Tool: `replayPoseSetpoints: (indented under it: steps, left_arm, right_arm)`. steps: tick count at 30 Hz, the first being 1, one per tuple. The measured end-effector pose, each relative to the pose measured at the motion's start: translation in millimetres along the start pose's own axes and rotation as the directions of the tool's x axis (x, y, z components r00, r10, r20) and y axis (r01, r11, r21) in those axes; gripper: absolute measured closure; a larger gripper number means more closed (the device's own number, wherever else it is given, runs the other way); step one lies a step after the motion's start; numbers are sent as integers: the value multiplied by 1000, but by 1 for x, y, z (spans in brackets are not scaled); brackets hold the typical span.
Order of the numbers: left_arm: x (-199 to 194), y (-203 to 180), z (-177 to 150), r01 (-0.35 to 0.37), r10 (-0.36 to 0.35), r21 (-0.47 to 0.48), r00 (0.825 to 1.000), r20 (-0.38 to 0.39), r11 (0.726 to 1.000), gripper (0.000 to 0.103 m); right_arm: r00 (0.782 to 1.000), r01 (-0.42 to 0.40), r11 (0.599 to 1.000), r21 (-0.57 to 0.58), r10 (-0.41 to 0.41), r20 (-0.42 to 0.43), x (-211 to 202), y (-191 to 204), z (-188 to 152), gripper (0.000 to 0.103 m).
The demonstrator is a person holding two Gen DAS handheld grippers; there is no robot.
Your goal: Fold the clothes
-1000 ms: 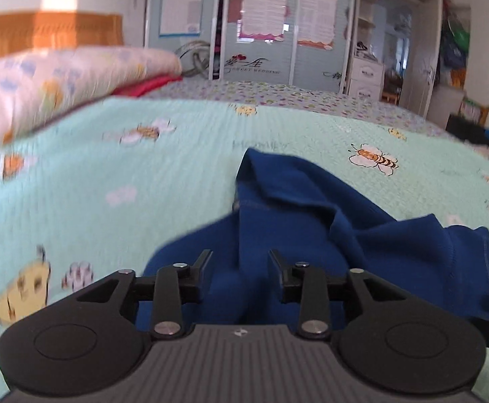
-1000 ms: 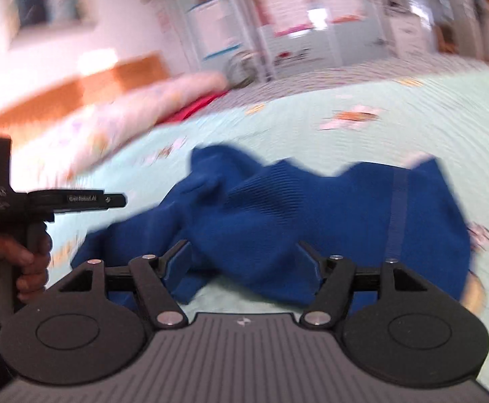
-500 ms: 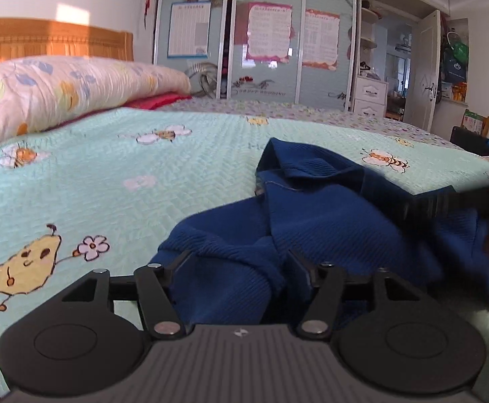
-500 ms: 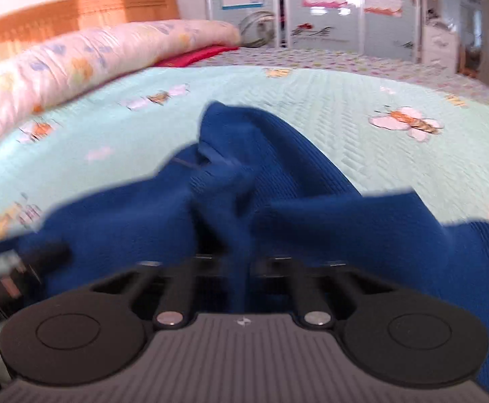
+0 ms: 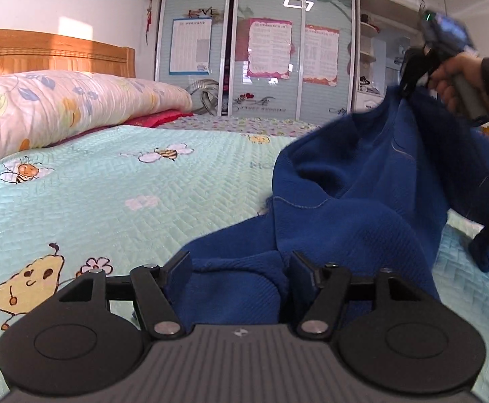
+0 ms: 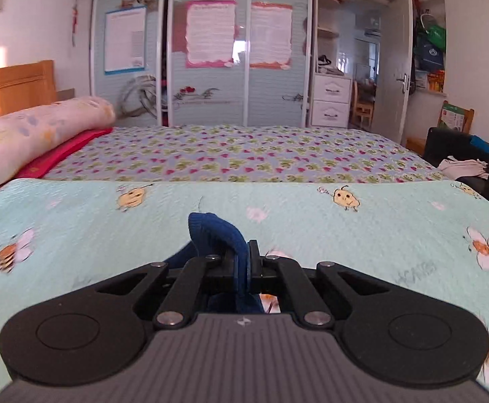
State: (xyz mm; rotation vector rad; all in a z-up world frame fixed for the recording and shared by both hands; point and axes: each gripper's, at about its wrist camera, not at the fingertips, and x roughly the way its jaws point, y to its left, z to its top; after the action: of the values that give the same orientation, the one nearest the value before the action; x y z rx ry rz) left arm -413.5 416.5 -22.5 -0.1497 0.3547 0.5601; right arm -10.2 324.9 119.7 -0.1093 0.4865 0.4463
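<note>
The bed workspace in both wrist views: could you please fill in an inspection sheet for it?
Surface: mint quilted bedspread with bee and pear prints.
Job's things: blue knit garment, one part lifted, the rest lying on the bedspread.
Clutter: rolled floral quilt and red pillow by the headboard.
Grippers: right gripper shut on a fold of the garment; left gripper open, jaws astride a fold, pads not pressing.
Cables: nothing seen.
Surroundings: sliding wardrobe with posters, open door, dark chair with clothes.
</note>
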Motion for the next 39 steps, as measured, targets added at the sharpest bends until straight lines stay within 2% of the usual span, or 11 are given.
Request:
replayPoseSetpoints:
  steps: [3, 8, 10, 15, 19, 25, 29, 31, 33, 34, 39]
  left_arm:
    - [0, 3, 2, 4, -4, -18, 1000, 4, 1000, 36]
    - [-2, 3, 1, 15, -15, -23, 1000, 6, 1000, 35]
    - [-3, 3, 1, 19, -19, -26, 1000, 9, 999, 35]
    - [-11, -4, -2, 47, -46, -13, 998, 32, 999, 35]
    - [-23, -19, -4, 102, -103, 35, 994, 33, 994, 35]
    - [-28, -56, -6, 196, -191, 146, 980, -49, 970, 30]
    - [-6, -75, -11, 192, -164, 166, 972, -171, 967, 30]
    - [0, -77, -13, 168, -136, 167, 972, -189, 972, 38]
    - [3, -71, -5, 161, -136, 120, 972, -193, 980, 87]
    - [3, -66, 3, 162, -141, 104, 972, -189, 981, 98]
    - [1, -22, 57, 38, -34, 64, 997, -63, 997, 101]
  right_arm:
    - [994, 64, 994, 84, -56, -96, 23, -3, -9, 64]
    - [999, -26, 982, 188, 31, -19, -40, -11, -86, 60]
    - [995, -81, 967, 241, 92, -33, -75, -15, -127, 42]
    - [954, -199, 920, 337, 260, -147, -138, -20, -232, 40]
    - [887, -245, 802, 544, 412, -207, -152, -25, -292, 40]
    - [855, -308, 761, 571, 484, -184, -158, -10, -299, 39]
    - [843, -349, 752, 559, 512, -163, -161, -9, -305, 39]
    - [834, -373, 739, 561, 532, -146, -160, -16, -307, 39]
    - [822, -400, 726, 559, 554, -133, -162, -22, -307, 39]
    - [816, -407, 718, 565, 564, -128, -161, -24, -306, 39]
    - [797, -425, 683, 594, 593, -112, -157, -33, -305, 39]
